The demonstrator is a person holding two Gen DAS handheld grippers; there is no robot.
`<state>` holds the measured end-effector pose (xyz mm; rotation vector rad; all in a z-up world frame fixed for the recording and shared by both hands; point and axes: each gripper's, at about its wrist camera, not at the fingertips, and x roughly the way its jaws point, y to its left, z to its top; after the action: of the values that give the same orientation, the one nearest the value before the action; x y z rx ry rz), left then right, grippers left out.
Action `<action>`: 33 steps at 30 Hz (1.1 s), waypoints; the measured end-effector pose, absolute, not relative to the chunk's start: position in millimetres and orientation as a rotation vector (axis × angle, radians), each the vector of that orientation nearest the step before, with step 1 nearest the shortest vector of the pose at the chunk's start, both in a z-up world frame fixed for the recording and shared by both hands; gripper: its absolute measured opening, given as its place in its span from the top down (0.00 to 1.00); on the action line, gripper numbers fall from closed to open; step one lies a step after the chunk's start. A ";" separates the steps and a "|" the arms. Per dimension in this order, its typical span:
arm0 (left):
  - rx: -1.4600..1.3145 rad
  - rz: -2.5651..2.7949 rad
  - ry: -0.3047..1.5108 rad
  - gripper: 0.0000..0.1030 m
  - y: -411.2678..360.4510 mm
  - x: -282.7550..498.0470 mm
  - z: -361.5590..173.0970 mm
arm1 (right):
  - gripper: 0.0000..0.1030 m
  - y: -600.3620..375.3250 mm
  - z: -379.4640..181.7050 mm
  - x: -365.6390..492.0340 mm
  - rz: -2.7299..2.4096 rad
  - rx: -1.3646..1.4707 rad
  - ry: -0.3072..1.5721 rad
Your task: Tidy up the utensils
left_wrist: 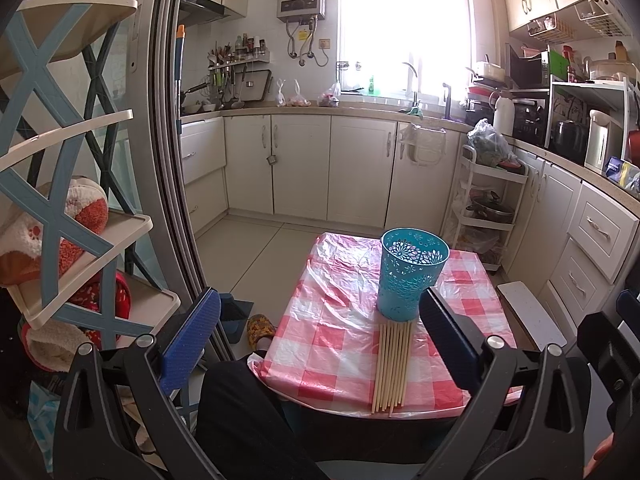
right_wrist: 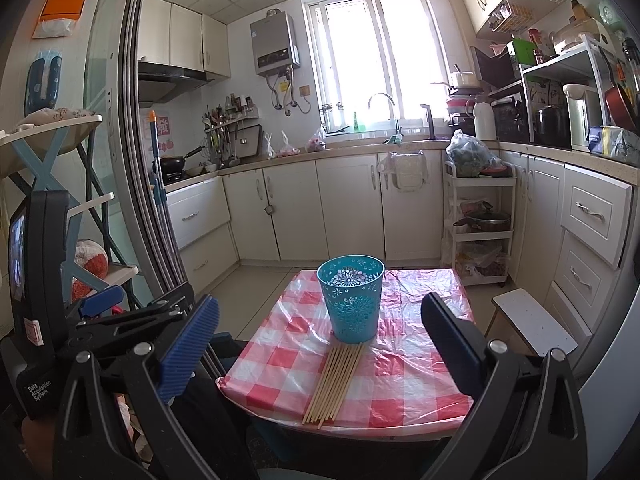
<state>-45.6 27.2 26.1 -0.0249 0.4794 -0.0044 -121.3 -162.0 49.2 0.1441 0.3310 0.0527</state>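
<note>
A teal perforated cup (left_wrist: 412,274) (right_wrist: 353,298) stands upright and empty on a small table with a red-and-white checked cloth (left_wrist: 332,340) (right_wrist: 404,376). A bundle of several wooden chopsticks (left_wrist: 392,366) (right_wrist: 336,380) lies flat on the cloth just in front of the cup, reaching the near edge. My left gripper (left_wrist: 320,336) is open and empty, held above and before the table's near left corner. My right gripper (right_wrist: 320,340) is open and empty, held before the table's near edge. The left gripper's body (right_wrist: 132,320) shows at the left of the right wrist view.
A blue-and-white shelf rack (left_wrist: 80,208) with slippers stands at the left beside a sliding door frame (left_wrist: 176,184). A white stool (right_wrist: 536,326) sits right of the table. A white trolley (right_wrist: 478,216) and kitchen cabinets (right_wrist: 348,204) stand behind.
</note>
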 end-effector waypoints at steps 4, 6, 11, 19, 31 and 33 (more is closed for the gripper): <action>-0.025 -0.005 0.479 0.07 27.0 -45.8 25.9 | 0.06 -161.8 48.9 -120.5 0.053 0.142 0.330; -0.024 -0.004 0.478 0.07 26.8 -45.9 25.9 | 0.06 -161.7 48.7 -120.1 0.053 0.142 0.330; -0.025 -0.004 0.479 0.07 26.9 -46.0 25.7 | 0.06 -167.2 54.9 -123.5 0.053 0.143 0.331; -0.034 -0.017 0.507 0.07 33.3 -32.4 16.3 | 0.06 -161.3 41.6 -113.4 0.044 0.125 0.353; -0.084 -0.083 0.734 0.07 34.6 55.0 -66.5 | 0.16 -208.9 -59.1 -13.8 0.004 0.107 0.709; -0.066 -0.092 0.772 0.07 27.9 70.5 -83.4 | 0.29 -215.3 -86.5 15.1 0.022 0.151 0.774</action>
<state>70.5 27.9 -83.4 -0.0663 0.7718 -0.0919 15.1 -215.3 -86.5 0.1512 0.7737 0.0223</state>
